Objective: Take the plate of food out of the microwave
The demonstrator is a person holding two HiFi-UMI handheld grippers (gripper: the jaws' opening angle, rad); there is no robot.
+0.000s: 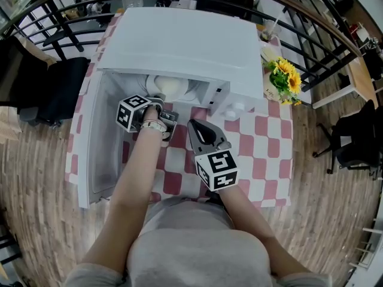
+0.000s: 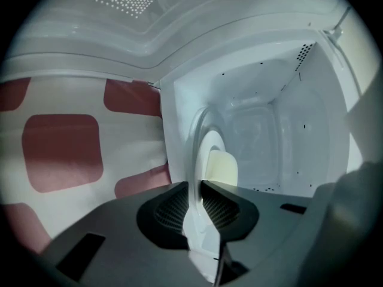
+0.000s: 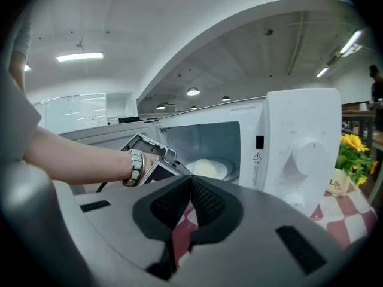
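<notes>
Plate of food [image 2: 214,151] inside open microwave [image 2: 287,118], rim clenched in left gripper [image 2: 196,201], right gripper [image 3: 190,185] closed, empty

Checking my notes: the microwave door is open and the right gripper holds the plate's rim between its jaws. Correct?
No: the left gripper holds the plate rim, as the left gripper view shows. The microwave door is open.

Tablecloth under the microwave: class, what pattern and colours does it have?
The tablecloth is a red-and-white check, clearest in the head view.
</notes>
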